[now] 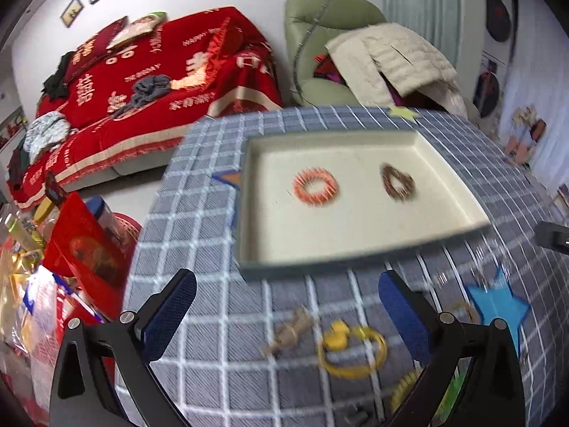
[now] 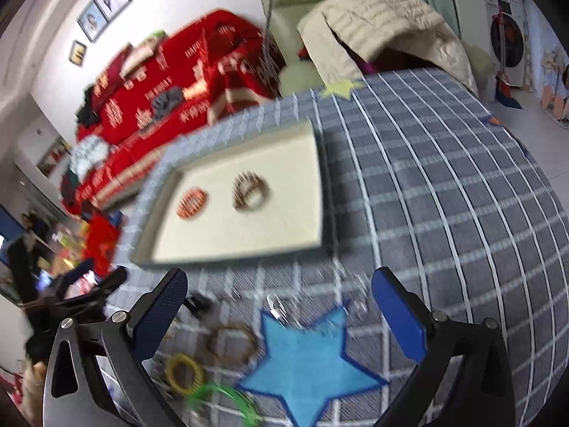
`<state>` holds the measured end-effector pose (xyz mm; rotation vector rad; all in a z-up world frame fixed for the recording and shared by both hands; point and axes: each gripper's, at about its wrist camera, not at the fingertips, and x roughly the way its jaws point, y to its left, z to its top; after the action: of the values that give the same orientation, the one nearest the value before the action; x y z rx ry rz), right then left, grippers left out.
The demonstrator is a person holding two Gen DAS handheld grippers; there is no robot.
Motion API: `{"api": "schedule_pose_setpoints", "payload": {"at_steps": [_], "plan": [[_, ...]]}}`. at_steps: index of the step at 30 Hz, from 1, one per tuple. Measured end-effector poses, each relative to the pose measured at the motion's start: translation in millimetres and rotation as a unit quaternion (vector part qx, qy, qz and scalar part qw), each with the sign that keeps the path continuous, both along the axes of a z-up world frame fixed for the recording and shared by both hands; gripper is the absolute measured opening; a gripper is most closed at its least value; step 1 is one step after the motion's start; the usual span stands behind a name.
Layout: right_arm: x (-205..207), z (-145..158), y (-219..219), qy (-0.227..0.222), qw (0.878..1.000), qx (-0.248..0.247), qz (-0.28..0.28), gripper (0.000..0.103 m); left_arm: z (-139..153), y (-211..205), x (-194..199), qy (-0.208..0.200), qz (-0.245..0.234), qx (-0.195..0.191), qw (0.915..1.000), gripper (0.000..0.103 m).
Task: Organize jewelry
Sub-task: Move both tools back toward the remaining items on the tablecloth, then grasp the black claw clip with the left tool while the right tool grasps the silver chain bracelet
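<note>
- The left gripper [image 1: 286, 306] is hanging over the grey checked tablecloth [image 1: 199, 213] with its two blue fingers [image 1: 170, 313] spread wide, and nothing is sitting between them
- The right gripper [image 2: 279, 311] is also standing wide open over the cloth, holding nothing
- A cream tray [image 1: 423, 146] is lying on the table past both grippers
- An orange bracelet [image 1: 315, 187] and a brown bracelet [image 1: 397, 182] are lying inside the tray, side by side but not touching
- A yellow ring with a little duck [image 1: 350, 350] is waiting on the cloth near the left gripper, beside a small tan piece [image 1: 290, 332] that is too blurry to name
- A blue star [image 2: 309, 363] is lying on the cloth under the right gripper
- A brown ring [image 2: 231, 345], a yellow ring [image 2: 185, 373] and a green ring [image 2: 227, 402] are sitting just left of the star
</note>
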<state>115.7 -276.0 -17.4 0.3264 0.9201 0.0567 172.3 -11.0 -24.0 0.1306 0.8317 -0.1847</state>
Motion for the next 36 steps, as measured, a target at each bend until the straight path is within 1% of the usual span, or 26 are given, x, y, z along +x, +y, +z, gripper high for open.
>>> {"api": "schedule_pose_setpoints", "payload": {"at_steps": [3, 5, 8, 15, 21, 26, 28, 31, 32, 34, 35, 36], "plan": [[-9, -16, -4, 0.023, 1.0, -0.017, -0.009, 0.103, -10, -19, -12, 0.009, -0.03, 0.01, 0.9995, 0.103], [-14, -23, -8, 0.035, 0.999, -0.024, -0.016, 0.103, -14, -30, -13, 0.013, -0.04, 0.013, 0.999, 0.103], [-17, -29, -14, 0.044, 0.998, -0.029, -0.025, 0.103, -19, -43, -12, 0.021, -0.043, 0.012, 0.9988, 0.103], [-17, -36, -15, 0.052, 0.997, -0.061, -0.022, 0.103, -28, -61, -7, 0.028, -0.042, 0.017, 0.9986, 0.103], [-14, -44, -9, 0.059, 0.996, -0.063, -0.018, 0.103, -34, -66, -6, 0.031, -0.043, 0.022, 0.9984, 0.103], [-10, -43, 5, 0.051, 0.995, -0.086, 0.001, 0.103, -37, -69, -4, 0.032, -0.044, 0.023, 0.9982, 0.103], [-7, -43, 12, 0.048, 0.994, -0.093, 0.013, 0.102, -40, -71, -2, 0.039, -0.045, 0.027, 0.9979, 0.103], [-4, -44, 20, 0.048, 0.994, -0.098, 0.031, 0.093, -42, -71, -1, 0.04, -0.045, 0.028, 0.9978, 0.103], [-2, -44, 23, 0.049, 0.993, -0.098, 0.037, 0.089, -43, -72, -2, 0.04, -0.046, 0.029, 0.9977, 0.1], [-1, -45, 28, 0.05, 0.993, -0.098, 0.048, 0.08, -45, -73, -2, 0.044, -0.049, 0.031, 0.9974, 0.099], [0, -46, 30, 0.052, 0.992, -0.097, 0.054, 0.073, -45, -73, -2, 0.044, -0.049, 0.031, 0.9974, 0.099], [1, -46, 33, 0.05, 0.991, -0.105, 0.06, 0.072, -46, -74, -2, 0.044, -0.049, 0.031, 0.9974, 0.099]]}}
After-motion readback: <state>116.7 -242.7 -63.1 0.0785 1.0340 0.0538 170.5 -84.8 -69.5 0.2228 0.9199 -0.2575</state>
